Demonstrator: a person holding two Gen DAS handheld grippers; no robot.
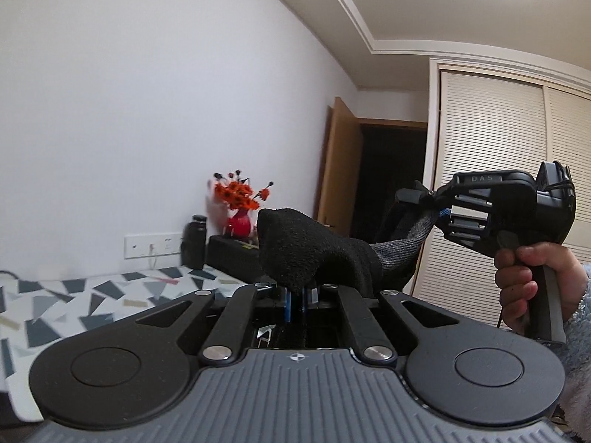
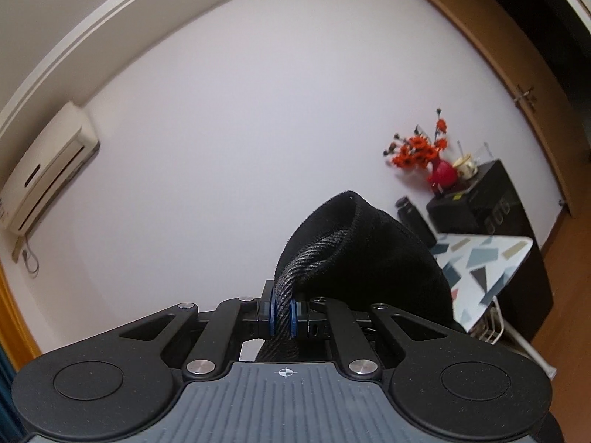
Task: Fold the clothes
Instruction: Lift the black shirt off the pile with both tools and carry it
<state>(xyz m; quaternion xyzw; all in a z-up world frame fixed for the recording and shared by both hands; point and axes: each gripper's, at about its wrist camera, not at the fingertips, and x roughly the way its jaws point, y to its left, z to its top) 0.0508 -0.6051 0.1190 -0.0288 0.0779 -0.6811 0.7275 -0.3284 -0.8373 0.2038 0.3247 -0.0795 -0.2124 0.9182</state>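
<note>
1. Left wrist view: left gripper [image 1: 297, 301], jaws clamped on a black-and-grey knitted sock [image 1: 306, 251] at centre; right gripper [image 1: 430, 203], a hand [image 1: 524, 277] holding it, pinches its other end.
2. Right wrist view only: white wall air conditioner [image 2: 44, 170], upper left.

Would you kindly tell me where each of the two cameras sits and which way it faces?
Left wrist: on the left gripper, facing level toward a white wall, a doorway and a closet; the right gripper and the hand holding it show.
Right wrist: on the right gripper, facing level toward the wall and an air conditioner; only its own fingers show.
Shared: the dark garment both grippers pinch, the red flowers and the patterned table.
</note>
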